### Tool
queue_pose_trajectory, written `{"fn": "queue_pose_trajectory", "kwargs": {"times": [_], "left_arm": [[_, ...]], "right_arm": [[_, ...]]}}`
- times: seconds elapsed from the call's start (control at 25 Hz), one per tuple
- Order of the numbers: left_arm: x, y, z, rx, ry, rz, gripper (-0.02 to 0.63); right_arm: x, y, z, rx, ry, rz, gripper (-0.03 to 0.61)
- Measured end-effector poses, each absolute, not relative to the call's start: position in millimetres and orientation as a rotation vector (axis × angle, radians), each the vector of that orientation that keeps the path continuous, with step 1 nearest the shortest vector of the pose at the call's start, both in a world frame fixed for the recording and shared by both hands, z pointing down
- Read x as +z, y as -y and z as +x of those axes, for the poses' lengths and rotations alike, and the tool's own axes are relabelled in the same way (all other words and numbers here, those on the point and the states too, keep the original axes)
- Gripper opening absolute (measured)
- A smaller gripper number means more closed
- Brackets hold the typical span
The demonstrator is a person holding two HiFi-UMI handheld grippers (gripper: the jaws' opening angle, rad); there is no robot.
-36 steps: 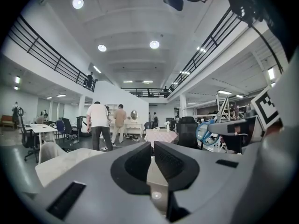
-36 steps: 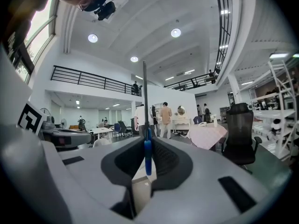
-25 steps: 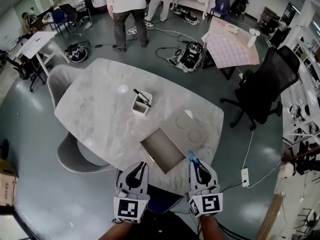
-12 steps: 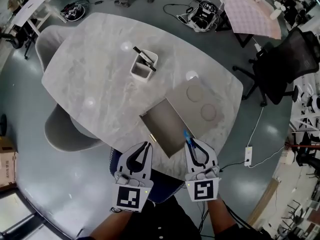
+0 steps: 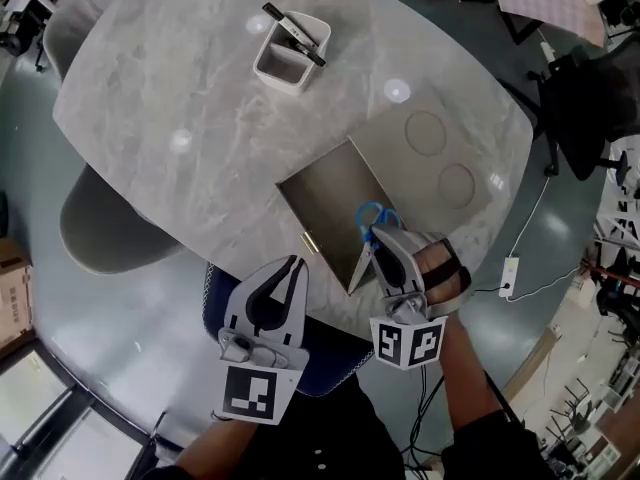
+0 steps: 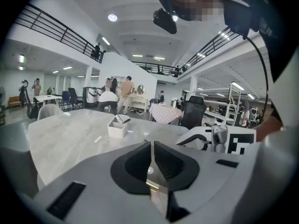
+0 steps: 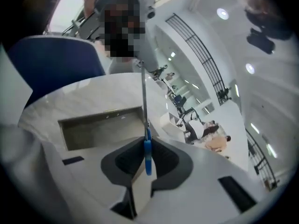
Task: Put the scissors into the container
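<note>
- right gripper (image 5: 383,240) is clamped on the scissors (image 5: 377,215); in the right gripper view its pads (image 7: 161,155) squeeze the blue handle part (image 7: 147,154), with the metal blade sticking out beyond the jaws
- scissors sit over the near right corner of the grey container (image 5: 322,193): blue loops above the inside, blades slanting out past the near edge (can't tell if they touch it)
- container is an open, shallow rectangular box on the marble table (image 5: 150,88), with nothing lying in the part that shows (image 7: 100,129)
- a flat grey panel with two circles (image 5: 440,158) lies right against its far right side
- left gripper (image 5: 293,266) hangs at the table's near edge, left of the container, jaws pressed together with nothing between them (image 6: 152,146)
- white cup (image 5: 288,60) with a black pen (image 5: 295,34) across it stands well away on the far side
</note>
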State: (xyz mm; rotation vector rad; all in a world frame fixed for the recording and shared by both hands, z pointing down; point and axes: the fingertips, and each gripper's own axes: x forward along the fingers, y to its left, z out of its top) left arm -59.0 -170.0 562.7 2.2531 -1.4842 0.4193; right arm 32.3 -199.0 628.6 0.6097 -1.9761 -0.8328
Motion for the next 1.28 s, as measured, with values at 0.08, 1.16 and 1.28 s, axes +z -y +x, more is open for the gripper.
{"fn": "queue_pose_trajectory", "kwargs": {"times": [0.08, 1.16, 1.28], "left_arm": [[570.0, 167.1, -57.2, 0.432, 1.466, 2.259, 0.031], [613.0, 149.0, -43.7, 0.452, 1.392, 2.233, 0.031], [614.3, 150.0, -43.6, 0.451, 1.392, 2.222, 0.031]], "right_arm": [[639.0, 200.4, 28.7, -0.952, 1.922, 0.518, 0.040], [707.0, 205.8, 24.4, -1.057, 1.786, 0.024, 0.126], [708.5, 202.5, 25.5, -1.009, 1.784, -0.005, 0.152]]}}
